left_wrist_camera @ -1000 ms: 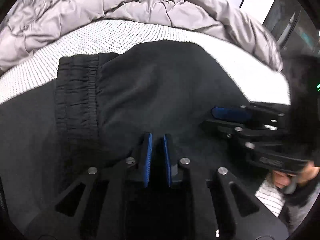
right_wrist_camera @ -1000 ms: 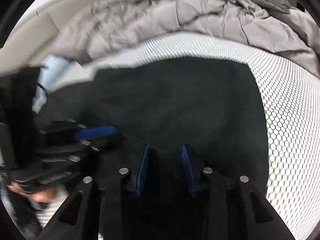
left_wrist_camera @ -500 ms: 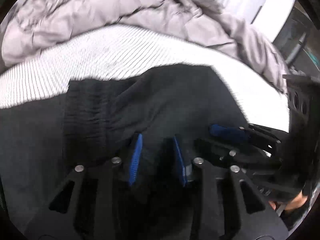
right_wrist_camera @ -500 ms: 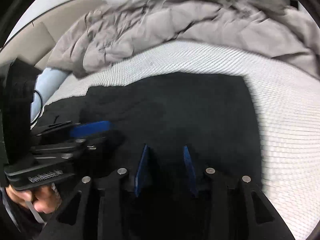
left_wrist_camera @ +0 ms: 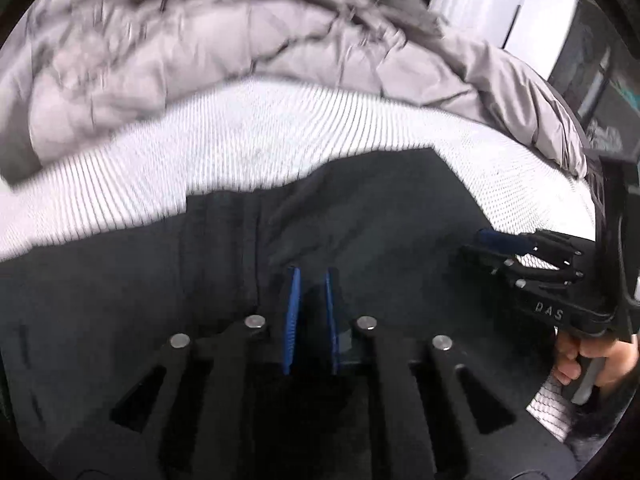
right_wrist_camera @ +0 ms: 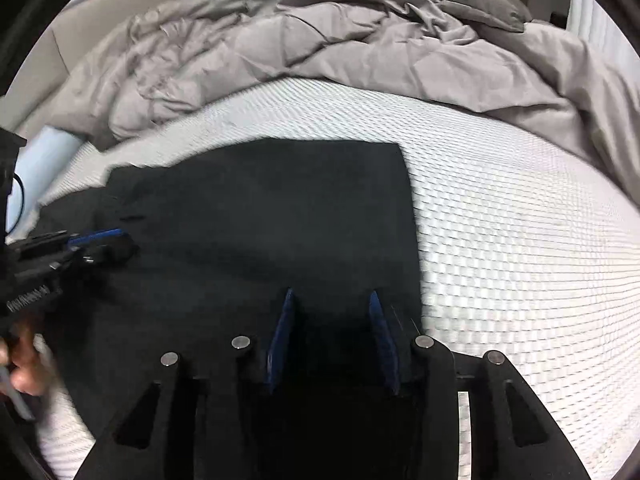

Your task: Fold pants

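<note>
Black pants (left_wrist_camera: pixel 360 216) lie flat on the white mesh-patterned mattress (left_wrist_camera: pixel 224 140), already folded into a compact block. In the left wrist view the elastic, ribbed waistband (left_wrist_camera: pixel 224 248) sits left of my left gripper (left_wrist_camera: pixel 311 280), its gathers running near-to-far; the folded legs extend rightward from it. So the long axis of the bundle runs left-right across the bed, waistband end to the left. In the right wrist view the right end of the block shows as a straight edge (right_wrist_camera: pixel 410 216) running near-to-far, with a square far-right corner (right_wrist_camera: pixel 400 145). The far edge is slightly ragged toward the left.

My left gripper: blue pads (left_wrist_camera: pixel 294 312) stand close together with a narrow gap, and the jaws are closing. Dark fabric lies under and around the tips; I cannot tell whether a fold is pinched between them.

My right gripper (right_wrist_camera: pixel 331 300): jaws partly apart and opening, pads not pressing on anything. It hangs over the near-right part of the pants, just inside the right edge. Seen from the left wrist view, it sits to the right with my hand (left_wrist_camera: pixel 588 360) on its handle.

Crumpled grey duvet (right_wrist_camera: pixel 320 40) is heaped along the far side of the mattress, well apart from the pants.
</note>
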### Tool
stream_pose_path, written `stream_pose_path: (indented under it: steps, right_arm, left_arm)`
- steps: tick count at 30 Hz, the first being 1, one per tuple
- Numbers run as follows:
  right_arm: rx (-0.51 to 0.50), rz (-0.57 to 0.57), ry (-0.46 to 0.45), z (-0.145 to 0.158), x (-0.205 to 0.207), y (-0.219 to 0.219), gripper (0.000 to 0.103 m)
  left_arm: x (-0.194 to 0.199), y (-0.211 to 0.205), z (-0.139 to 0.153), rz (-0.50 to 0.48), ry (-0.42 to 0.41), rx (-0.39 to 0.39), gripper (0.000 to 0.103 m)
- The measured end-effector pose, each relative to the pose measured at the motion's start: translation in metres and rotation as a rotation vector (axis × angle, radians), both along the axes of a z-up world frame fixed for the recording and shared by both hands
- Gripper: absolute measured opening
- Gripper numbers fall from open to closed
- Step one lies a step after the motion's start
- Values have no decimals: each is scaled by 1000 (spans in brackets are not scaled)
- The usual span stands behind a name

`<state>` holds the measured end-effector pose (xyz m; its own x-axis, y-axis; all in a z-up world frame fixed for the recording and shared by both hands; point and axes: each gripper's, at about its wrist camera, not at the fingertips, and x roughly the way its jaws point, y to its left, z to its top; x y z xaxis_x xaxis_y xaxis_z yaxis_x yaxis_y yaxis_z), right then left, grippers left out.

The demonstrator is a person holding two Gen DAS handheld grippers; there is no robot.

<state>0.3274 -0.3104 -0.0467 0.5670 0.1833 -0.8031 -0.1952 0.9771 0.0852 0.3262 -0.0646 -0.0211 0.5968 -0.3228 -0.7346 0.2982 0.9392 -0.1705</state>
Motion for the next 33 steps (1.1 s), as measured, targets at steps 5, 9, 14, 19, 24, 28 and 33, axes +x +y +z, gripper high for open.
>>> stream_pose_path:
  steps: [5,9,14,19,24,28,33]
  right_arm:
    - [173,8,-19,5,12,28,41]
    - [243,31,62,-17,36,57,44]
    - [49,-78,36,-13,47,43,43]
    - [1,-134,10,-10,46,28,44]
    - [141,-22,-48,7,40,57,44]
    - [240,24,-19,-5,55,81,45]
    - [16,-50,25,-17,59,75,39]
  left_arm:
    - [32,5,-11,94,60,-79,15]
    - [46,12,-31,117,114,-101,12]
    - [48,30,-39,123,134,-172,3]
    - [38,21,-25,88,114,-126,4]
    - [36,17,-6,82,31,-112,9]
    - [51,28,-38,116,118,-162,7]
    - [49,35,-42,122,111,-197,6]
